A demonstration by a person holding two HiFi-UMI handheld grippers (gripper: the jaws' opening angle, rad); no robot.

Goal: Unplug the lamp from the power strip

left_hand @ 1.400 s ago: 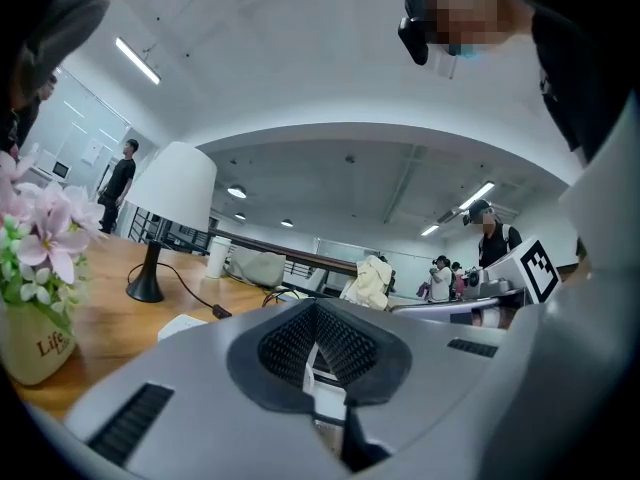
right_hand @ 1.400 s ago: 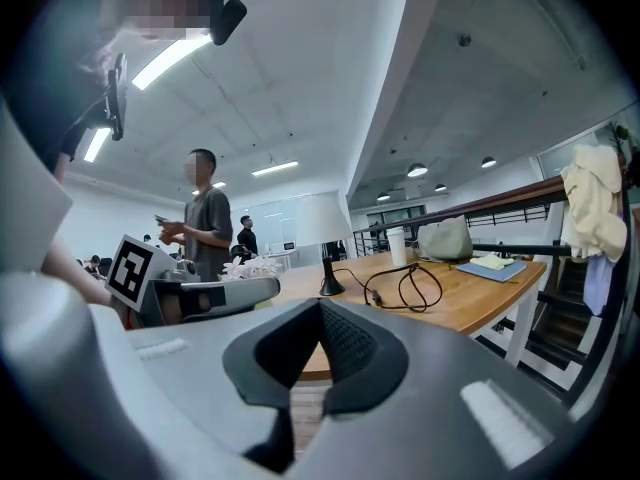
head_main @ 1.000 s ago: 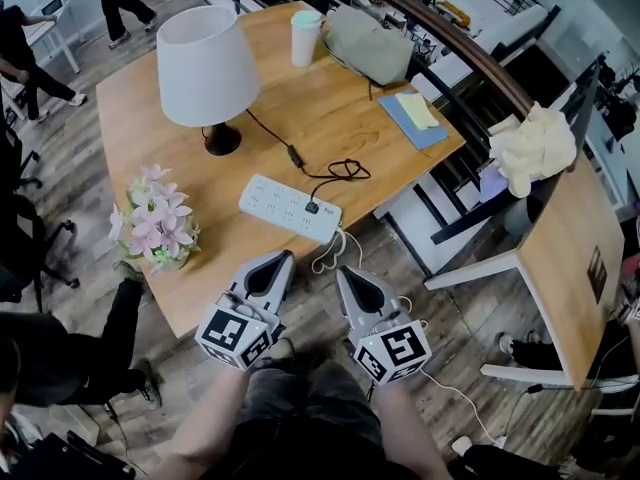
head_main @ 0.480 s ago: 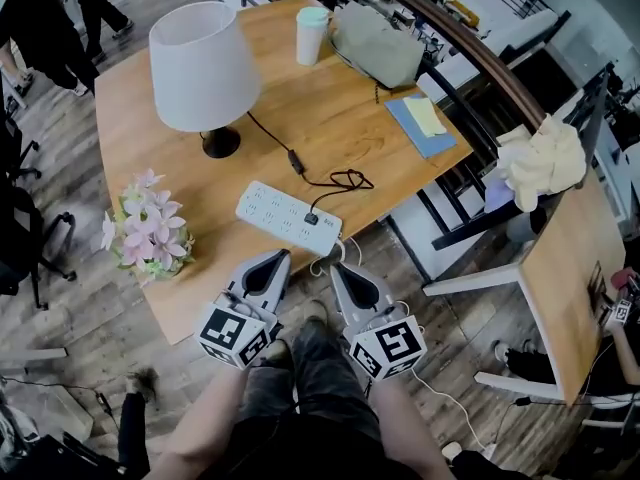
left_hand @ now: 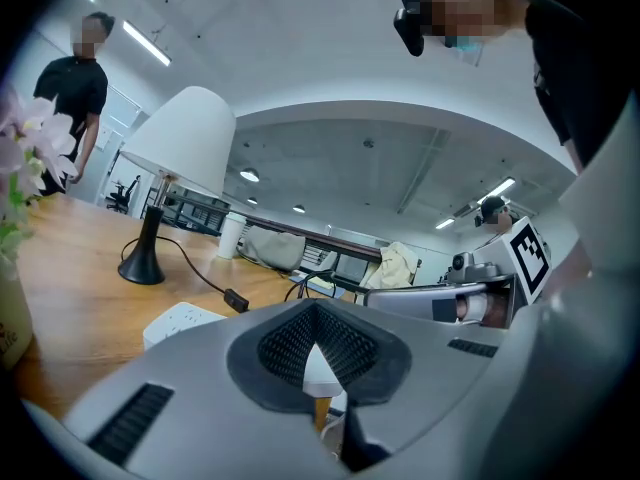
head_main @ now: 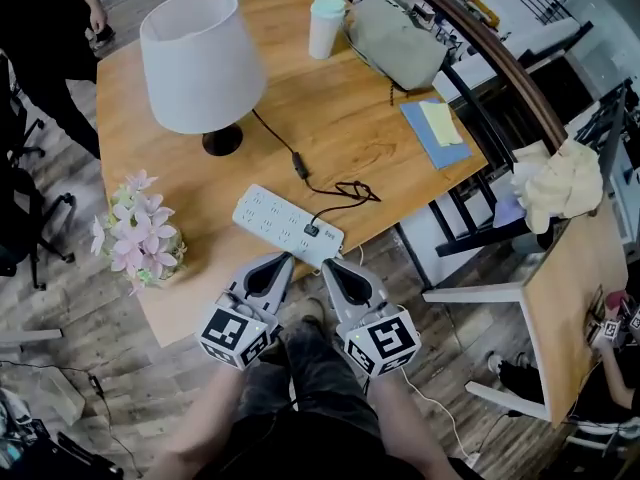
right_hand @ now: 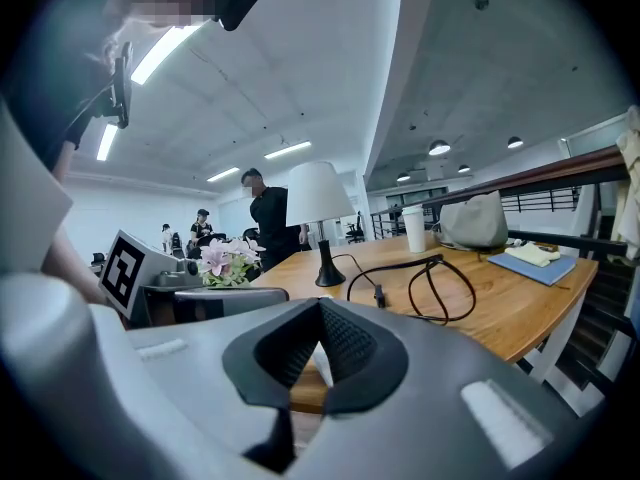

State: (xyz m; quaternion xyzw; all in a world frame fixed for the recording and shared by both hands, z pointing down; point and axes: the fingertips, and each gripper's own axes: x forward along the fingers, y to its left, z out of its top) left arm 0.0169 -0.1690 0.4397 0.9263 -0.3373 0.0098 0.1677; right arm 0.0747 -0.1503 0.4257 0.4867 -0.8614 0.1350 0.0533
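Observation:
The lamp (head_main: pixel 200 63) has a white shade and a black foot and stands at the far left of the wooden table (head_main: pixel 330 108). Its black cord (head_main: pixel 300 168) runs to a black plug (head_main: pixel 312 231) seated in the white power strip (head_main: pixel 285 226) near the table's front edge. Both grippers hover side by side just before that edge, below the strip. My left gripper (head_main: pixel 278 260) and my right gripper (head_main: pixel 330 266) are shut and empty. The lamp (left_hand: pixel 180 138) and strip (left_hand: pixel 185 320) show in the left gripper view, and the lamp (right_hand: pixel 318 196) and looped cord (right_hand: pixel 420 283) show in the right gripper view.
A vase of pink flowers (head_main: pixel 140 233) stands at the table's front left. A cup (head_main: pixel 326 26), a grey bag (head_main: pixel 395 43) and a blue notebook (head_main: pixel 438 133) lie at the back and right. A railing and a second table (head_main: pixel 570 298) are to the right. A person stands at far left.
Both grippers have moved forward toward the table's front edge and the power strip, sinking a little. They stay shut. The person at the left has walked nearer.

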